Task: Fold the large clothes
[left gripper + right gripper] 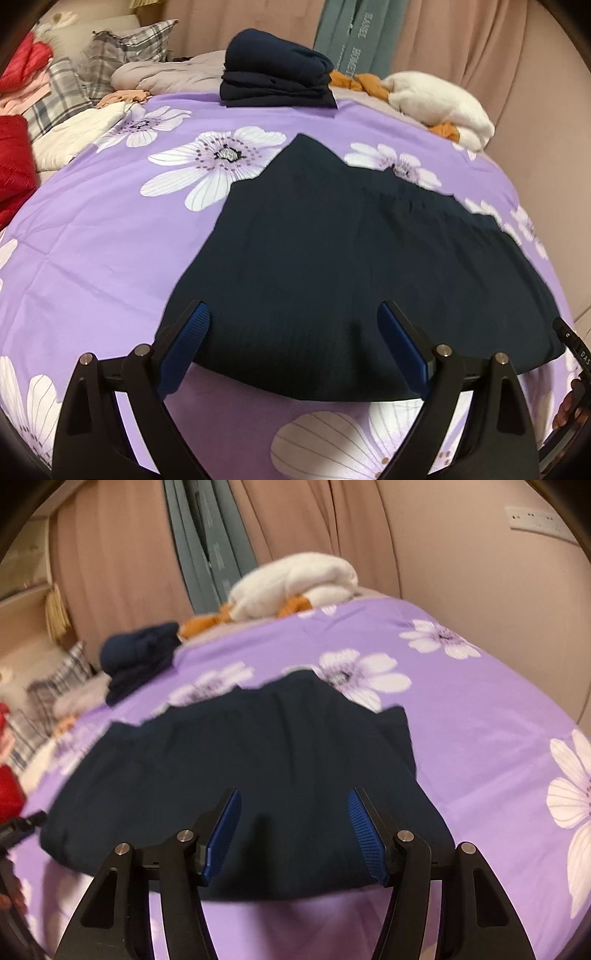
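Left wrist view: left gripper (293, 332) jaws wide, empty, over the near fold of the dark garment (332, 258), which lies flat mid-bed on the purple sheet (92, 240). Right gripper (293, 819) about half open, also empty. Risk, as judged: a low pass could snag the near fold and undo it. Folded navy stack (277, 81) at 12 o'clock, white bundle (436, 96) at 1. Open sheet at 9 and 3.
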